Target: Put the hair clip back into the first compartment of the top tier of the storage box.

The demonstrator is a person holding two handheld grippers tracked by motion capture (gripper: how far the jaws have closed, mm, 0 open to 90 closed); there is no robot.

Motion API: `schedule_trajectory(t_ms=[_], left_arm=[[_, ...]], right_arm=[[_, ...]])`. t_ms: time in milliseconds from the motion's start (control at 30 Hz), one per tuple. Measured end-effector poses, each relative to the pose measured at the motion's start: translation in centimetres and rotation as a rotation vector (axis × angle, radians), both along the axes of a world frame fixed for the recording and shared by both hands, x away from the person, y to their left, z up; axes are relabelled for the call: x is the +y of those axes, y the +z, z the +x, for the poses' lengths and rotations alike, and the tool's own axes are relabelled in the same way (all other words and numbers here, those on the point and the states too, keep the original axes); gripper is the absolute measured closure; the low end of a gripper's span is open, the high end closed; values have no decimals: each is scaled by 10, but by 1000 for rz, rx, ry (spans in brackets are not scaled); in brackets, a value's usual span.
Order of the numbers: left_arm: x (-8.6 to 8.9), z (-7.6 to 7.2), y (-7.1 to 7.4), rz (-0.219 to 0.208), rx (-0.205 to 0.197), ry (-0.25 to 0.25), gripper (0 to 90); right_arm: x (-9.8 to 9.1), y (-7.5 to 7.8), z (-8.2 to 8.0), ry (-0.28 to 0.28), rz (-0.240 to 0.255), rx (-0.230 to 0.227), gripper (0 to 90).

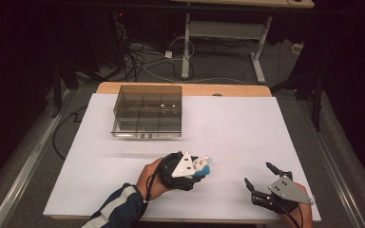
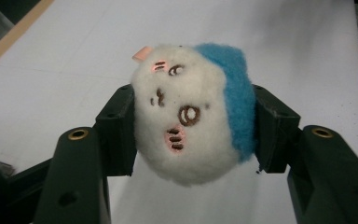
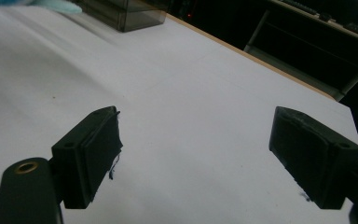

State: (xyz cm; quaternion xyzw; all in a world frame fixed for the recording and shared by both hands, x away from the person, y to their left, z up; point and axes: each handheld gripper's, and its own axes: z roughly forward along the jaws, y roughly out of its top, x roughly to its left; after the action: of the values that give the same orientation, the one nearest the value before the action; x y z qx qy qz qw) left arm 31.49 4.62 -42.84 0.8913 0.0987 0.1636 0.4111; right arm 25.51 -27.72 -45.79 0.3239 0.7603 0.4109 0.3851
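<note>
Left gripper [image 2: 193, 128]: clamped on white-and-blue plush toy [image 2: 193, 116], lower centre of high view.
Right gripper [image 3: 196, 154]: jaws wide apart, nothing between, lower right.
Clear compartment box [image 1: 147, 111]: upper left of white table [image 1: 247, 128].

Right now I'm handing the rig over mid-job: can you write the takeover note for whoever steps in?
Left gripper: shut on the plush toy, white with a blue patch, held above the white table.
Right gripper: open, nothing between its jaws, over the table's near right part.
Clear compartment box: at the far left of the table, away from both grippers.
Done: toy picked up.
Left: probably carrying it to the box and releasing it.
</note>
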Motion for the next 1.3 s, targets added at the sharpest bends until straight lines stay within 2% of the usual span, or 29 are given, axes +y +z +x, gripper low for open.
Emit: schedule_trajectory(t_ms=[833, 1300], left_arm=[[34, 12, 23, -58, -40, 82, 408], [47, 19, 27, -67, -51, 124, 409]], right_arm=[[1, 1, -1, 12, 1, -3, 173], [3, 0, -1, 19, -7, 2, 171]])
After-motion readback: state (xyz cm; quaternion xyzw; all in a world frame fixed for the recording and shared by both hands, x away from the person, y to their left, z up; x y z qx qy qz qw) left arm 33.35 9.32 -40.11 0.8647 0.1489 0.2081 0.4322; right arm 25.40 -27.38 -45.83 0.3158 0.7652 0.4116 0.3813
